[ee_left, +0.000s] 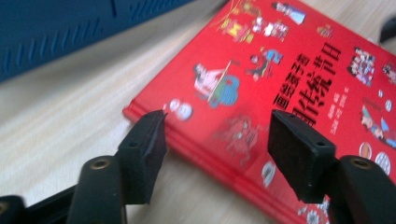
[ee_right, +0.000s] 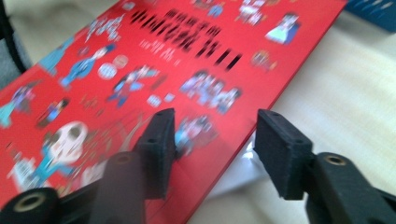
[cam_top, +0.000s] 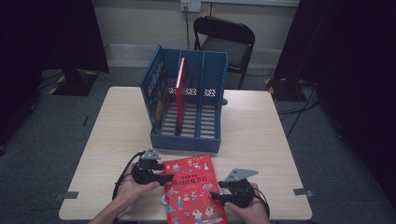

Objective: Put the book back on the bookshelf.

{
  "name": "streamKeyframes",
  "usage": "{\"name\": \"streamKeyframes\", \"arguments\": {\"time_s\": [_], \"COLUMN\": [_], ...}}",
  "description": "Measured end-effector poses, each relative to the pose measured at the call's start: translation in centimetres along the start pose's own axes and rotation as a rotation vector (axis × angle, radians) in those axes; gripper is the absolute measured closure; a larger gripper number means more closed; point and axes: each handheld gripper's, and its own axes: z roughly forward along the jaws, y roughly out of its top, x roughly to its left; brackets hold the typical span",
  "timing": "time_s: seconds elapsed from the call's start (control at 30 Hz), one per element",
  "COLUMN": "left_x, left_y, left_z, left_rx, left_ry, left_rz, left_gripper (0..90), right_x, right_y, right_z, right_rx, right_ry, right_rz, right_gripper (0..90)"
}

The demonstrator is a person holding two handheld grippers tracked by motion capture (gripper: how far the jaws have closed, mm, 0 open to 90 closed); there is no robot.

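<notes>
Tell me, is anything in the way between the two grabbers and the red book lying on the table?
Nothing visible is. The left gripper sits right at one long edge of the red book and the right gripper at the other. In both gripper views the open jaws straddle the book's edge, with no other object between.

Both grippers, left (cam_top: 164, 178) and right (cam_top: 215, 196), were black with grey triangular top plates, brass-coloured screws, ribbed pads and trailing black cables.
</notes>
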Motion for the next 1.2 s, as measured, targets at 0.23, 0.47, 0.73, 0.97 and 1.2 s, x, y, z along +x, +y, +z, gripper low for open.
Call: {"name": "streamKeyframes", "arguments": {"time_s": [0.23,0.47,0.73,0.97,1.2], "left_x": [0.2,0.8,0.1,0.0,0.2], "left_y": [-0.6,-0.9,-0.6,-0.3,-0.3], "left_z": [0.2,0.6,0.9,1.3,1.4], "left_rx": [-0.011,0.012,0.019,0.022,0.014], "left_ry": [-0.009,-0.095,-0.070,-0.073,-0.078], "left_rz": [-0.037,-0.112,-0.112,-0.091,-0.087], "left_gripper": [39.2,33.2,29.1,25.6,26.4], "right_x": [-2.2,-3.4,-3.3,-3.7,-3.5], "right_y": [2.6,3.8,3.1,2.8,2.9], "right_z": [1.8,3.8,4.4,4.7,4.7], "right_rx": [-0.030,-0.022,-0.004,-0.002,-0.001], "right_ry": [0.000,0.006,-0.008,0.018,-0.003], "right_rz": [0.020,0.050,0.066,0.111,0.099], "right_gripper": [34.3,28.0,21.7,17.1,17.5]}}
